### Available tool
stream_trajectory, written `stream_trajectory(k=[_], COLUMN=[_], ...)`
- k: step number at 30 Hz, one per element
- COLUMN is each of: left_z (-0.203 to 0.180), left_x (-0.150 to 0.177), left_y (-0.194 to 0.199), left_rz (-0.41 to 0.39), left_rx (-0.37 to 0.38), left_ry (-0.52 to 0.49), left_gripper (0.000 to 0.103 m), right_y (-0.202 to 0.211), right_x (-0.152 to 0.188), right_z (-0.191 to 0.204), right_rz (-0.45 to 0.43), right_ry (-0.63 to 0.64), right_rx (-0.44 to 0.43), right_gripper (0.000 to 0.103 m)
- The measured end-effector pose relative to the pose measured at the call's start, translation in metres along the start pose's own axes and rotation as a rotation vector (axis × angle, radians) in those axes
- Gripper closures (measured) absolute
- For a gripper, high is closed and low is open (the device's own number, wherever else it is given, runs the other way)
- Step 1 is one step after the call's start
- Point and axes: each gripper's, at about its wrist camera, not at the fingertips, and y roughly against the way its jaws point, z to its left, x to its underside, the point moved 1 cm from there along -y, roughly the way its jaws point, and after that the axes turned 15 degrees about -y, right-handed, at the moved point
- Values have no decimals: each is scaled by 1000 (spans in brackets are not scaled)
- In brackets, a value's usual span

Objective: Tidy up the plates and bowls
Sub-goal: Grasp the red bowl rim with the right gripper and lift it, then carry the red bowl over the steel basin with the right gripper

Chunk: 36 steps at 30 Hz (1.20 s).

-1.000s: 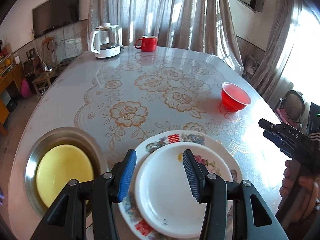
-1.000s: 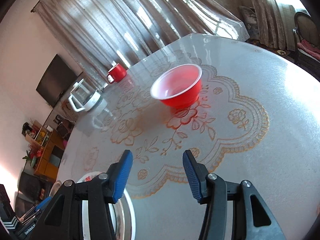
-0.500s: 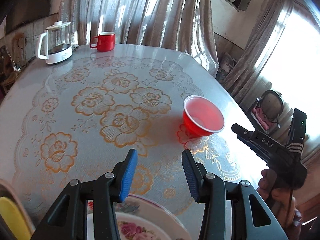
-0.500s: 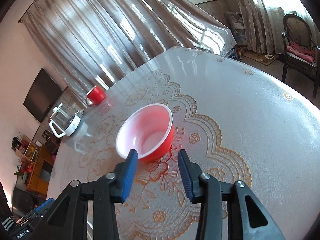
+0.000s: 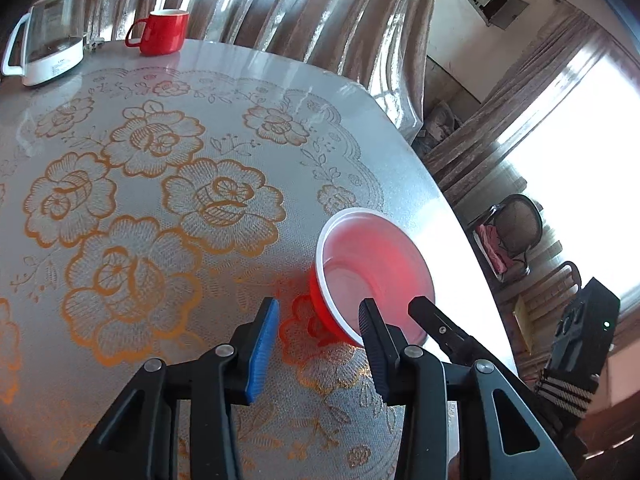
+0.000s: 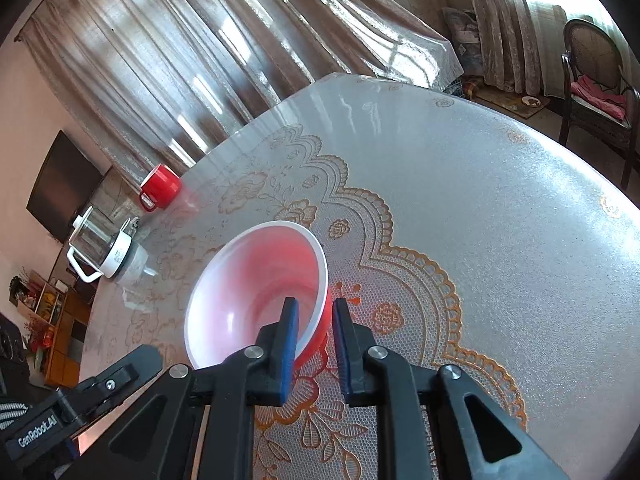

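Bowl (image 6: 256, 292), tilted near the table's (image 6: 500, 208) right edge, is clamped at its rim by the right tool (image 6: 316, 334), while the left tool (image 5: 316, 340) is held apart beside it; lifting toward the other dishes is judged next.

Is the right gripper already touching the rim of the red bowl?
Touching. In the right wrist view the right gripper straddles the red bowl: one finger inside, one outside, the near rim pinched between them with no gap visible.

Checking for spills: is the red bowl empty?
Empty: the red bowl shows only its bare pale inside, with the right gripper straddling its rim.
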Motion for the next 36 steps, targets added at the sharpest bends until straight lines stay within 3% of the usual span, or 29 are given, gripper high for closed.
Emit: stream_trajectory(k=[2,5,9,15,23,36], left_z=[0,0,-1,14,31,53], left_x=[0,5,13,36,63,91], left_y=[-12,-16,-3,21,56,97], left_rz=[24,27,18,71,50,17], left_rx=[30,47,13,-38,-134,-193], left_ry=[1,4,-39,0,9,35], left_gripper=[67,78,78,78,80,82], right_y=[-2,-3,-2,-4,-5,2], right_x=[3,4,9,25,61,100], right_z=[0,0,6,15,41,72], right_rz=[6,13,29,85,145,215], right_ry=[8,14,40,41,108,165], right_rx=[2,1,-3,-49,-70,-126], right_gripper=[88,91,91,91,91,91])
